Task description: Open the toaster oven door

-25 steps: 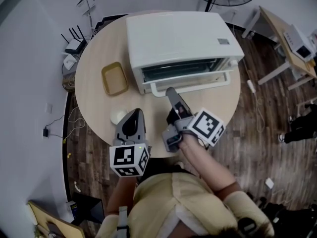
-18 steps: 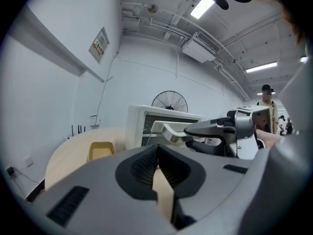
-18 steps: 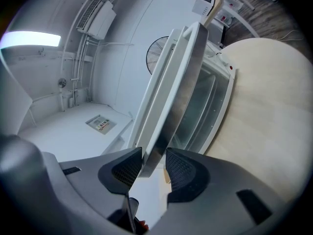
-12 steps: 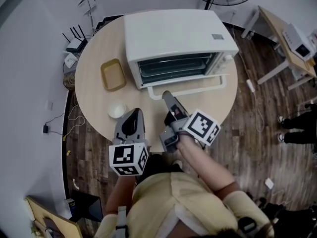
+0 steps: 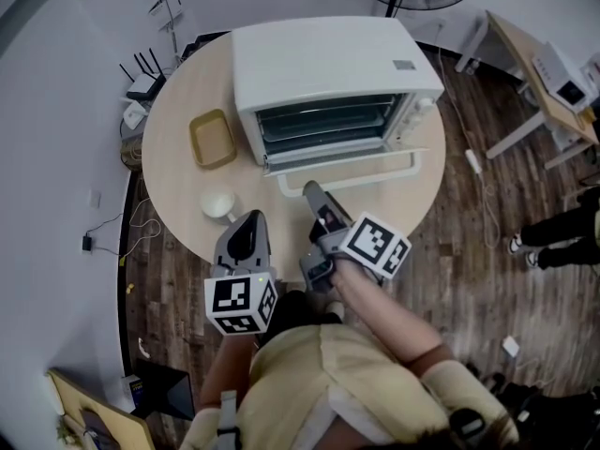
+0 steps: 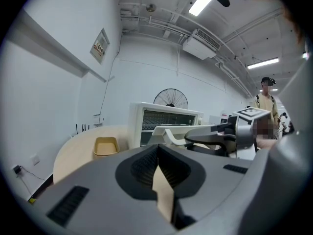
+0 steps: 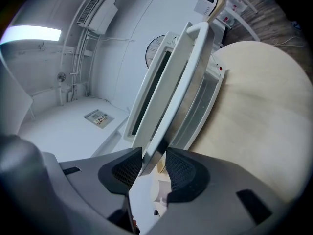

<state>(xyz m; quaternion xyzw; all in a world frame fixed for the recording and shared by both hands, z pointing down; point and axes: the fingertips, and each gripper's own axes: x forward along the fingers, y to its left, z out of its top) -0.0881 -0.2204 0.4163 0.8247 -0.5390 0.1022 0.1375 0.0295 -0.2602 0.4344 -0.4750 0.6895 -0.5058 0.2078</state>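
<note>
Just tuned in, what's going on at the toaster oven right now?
A person is working the toaster oven on the round table with two handheld grippers. The right gripper is clamped on the door handle, and the door hangs well open, showing the racks inside. The left gripper is shut and empty, held near the table's edge. A tan tray and a small white bowl sit left of the oven.

— Lighting?
— Bright, even, from ceiling tubes (image 6: 203, 1); glare patch upper left in right gripper view; shadows soft.
— Defects?
— Fisheye bending, dark corners; left gripper (image 6: 157, 151) body blurred near lens.
</note>
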